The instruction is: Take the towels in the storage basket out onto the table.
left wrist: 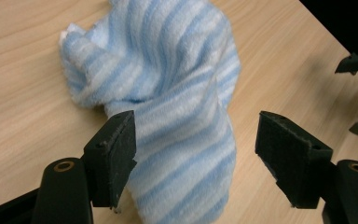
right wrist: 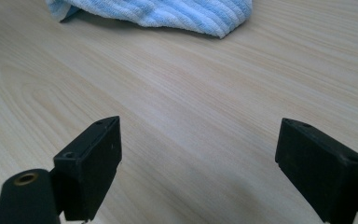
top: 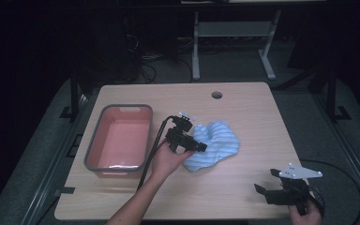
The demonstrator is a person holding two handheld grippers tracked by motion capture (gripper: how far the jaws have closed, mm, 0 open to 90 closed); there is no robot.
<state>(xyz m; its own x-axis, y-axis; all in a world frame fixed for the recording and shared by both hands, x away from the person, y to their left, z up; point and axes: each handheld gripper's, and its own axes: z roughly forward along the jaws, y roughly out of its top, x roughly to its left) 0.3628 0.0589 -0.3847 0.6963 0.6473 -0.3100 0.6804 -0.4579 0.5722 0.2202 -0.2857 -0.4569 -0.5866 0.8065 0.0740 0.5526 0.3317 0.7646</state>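
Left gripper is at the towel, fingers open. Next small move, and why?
Probably ease the left gripper down and close on the towel. Its fingers stand open with a striped fold between them, not yet pinched. The right gripper sits apart near the table edge, and the tub lies beside the towel.

A towel is showing light blue and white stripes against the pale wood-grain table. Left of the towel, a bin is showing a grey rim and a pink inside. Both grippers are looking black.
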